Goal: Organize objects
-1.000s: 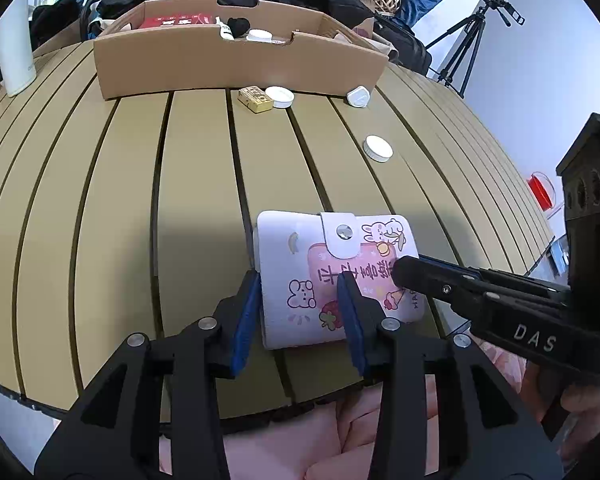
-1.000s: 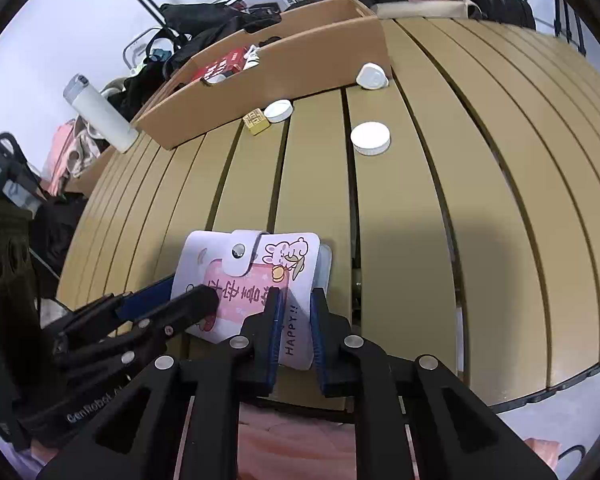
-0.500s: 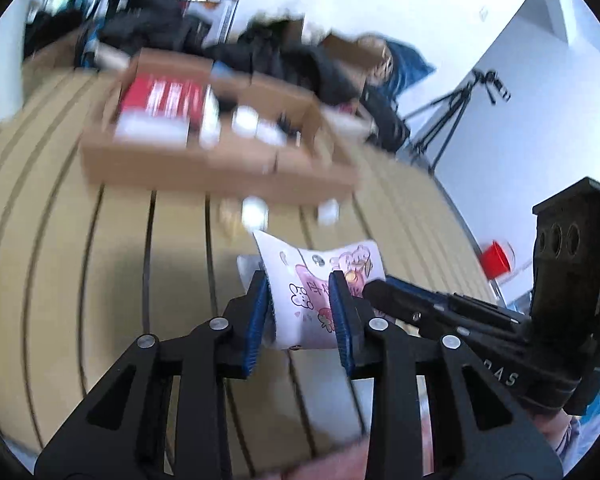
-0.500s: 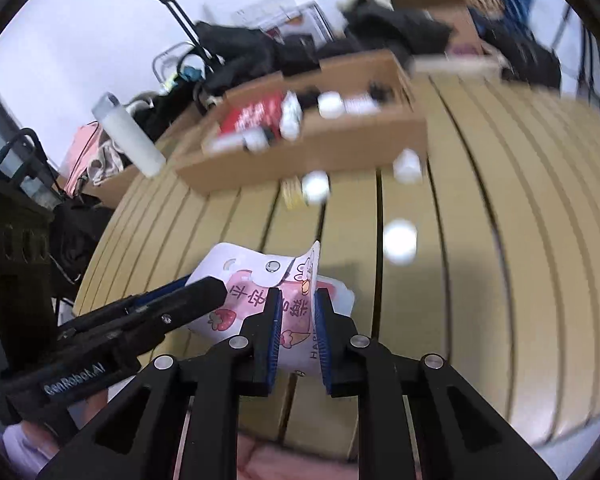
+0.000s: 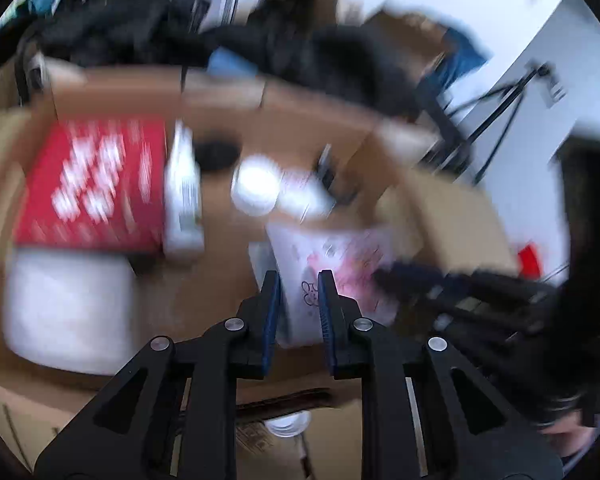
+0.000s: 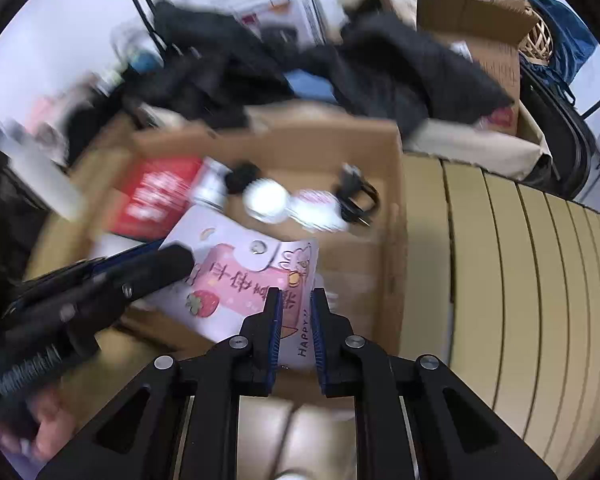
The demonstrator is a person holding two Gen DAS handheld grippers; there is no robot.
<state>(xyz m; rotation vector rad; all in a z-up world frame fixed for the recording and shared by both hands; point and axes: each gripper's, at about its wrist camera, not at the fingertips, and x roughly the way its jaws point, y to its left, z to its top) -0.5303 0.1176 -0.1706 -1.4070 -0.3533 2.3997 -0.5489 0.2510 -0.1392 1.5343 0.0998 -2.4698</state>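
A white and pink snap wallet (image 5: 332,256) (image 6: 236,272) with cartoon rabbits hangs above the inside of the open cardboard box (image 5: 300,96) (image 6: 394,240). Both grippers hold it. My left gripper (image 5: 298,292) has the wallet's left edge between its blue pads, and its jaws are closing on it; it enters the right wrist view from the left (image 6: 168,258). My right gripper (image 6: 294,308) is shut on the wallet's lower right corner, and it shows blurred at the right in the left wrist view (image 5: 388,276).
The box holds a red packet (image 5: 96,184) (image 6: 156,196), a white bottle (image 5: 182,192), two round white lids (image 5: 256,184) (image 6: 266,200), a black cable (image 6: 356,196) and a white pad (image 5: 68,312). Dark bags (image 6: 380,60) pile behind it. The slatted table (image 6: 520,280) lies to the right.
Both grippers lifted the wallet off the slatted table and carried it forward until it hangs over the cardboard box. The left jaws narrowed on its edge.
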